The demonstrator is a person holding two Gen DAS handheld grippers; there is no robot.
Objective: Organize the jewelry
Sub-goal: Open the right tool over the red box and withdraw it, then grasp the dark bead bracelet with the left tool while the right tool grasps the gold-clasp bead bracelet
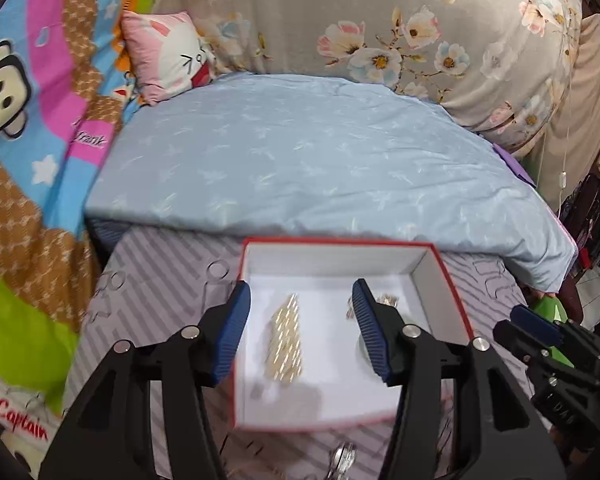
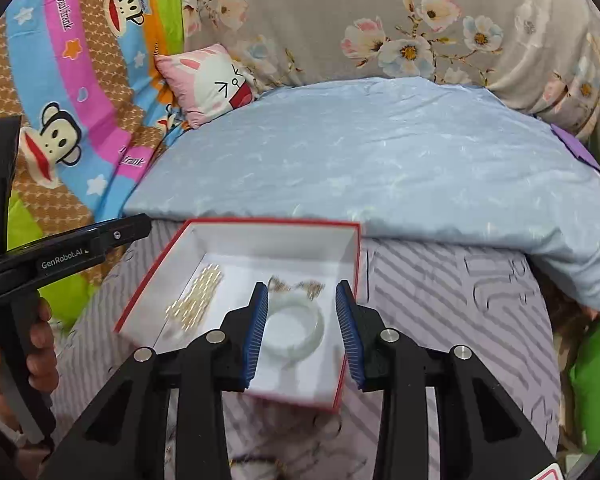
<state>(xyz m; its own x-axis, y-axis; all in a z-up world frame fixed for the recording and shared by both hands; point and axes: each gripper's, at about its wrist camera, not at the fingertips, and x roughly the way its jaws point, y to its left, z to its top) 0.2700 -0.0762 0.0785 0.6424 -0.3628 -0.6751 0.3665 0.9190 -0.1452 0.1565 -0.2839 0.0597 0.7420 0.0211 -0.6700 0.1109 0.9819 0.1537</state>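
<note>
I'm hovering both spread, empty grippers, left gripper (image 1: 300,332) and right gripper (image 2: 302,332), over the red-rimmed box (image 2: 236,222); striped bed sheet (image 2: 440,312) lying clear beside it

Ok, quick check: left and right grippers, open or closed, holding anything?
Left gripper: open, holding nothing, above the gold piece lying in the red box.
Right gripper: open, holding nothing, above the pale bangle lying in the box.

From my left camera, the gold bead piece (image 1: 286,340) in the red-edged white box (image 1: 440,288) smears with motion blur. My right pad (image 1: 370,332) hides most of the pale bangle (image 2: 296,330). A silvery item (image 1: 342,460) is cut off below.
</note>
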